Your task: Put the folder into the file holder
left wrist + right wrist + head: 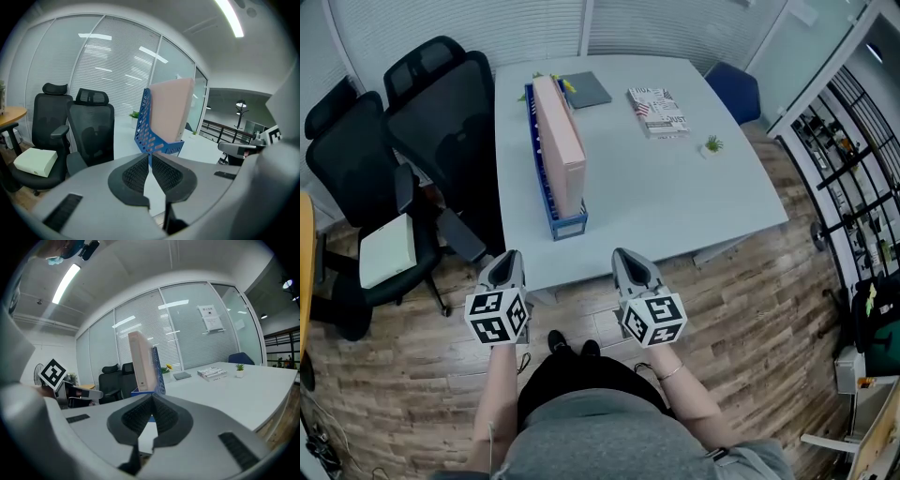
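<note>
Folder, pink, stands on edge inside the blue file holder on the left part of the white worktop. Beyond it lie a dark notebook and a stack of patterned books, with a small potted plant to the right. Black office chairs crowd the worktop's left side, one carrying a cream box. The left gripper and right gripper hover off the near edge, both closed and empty.
</note>
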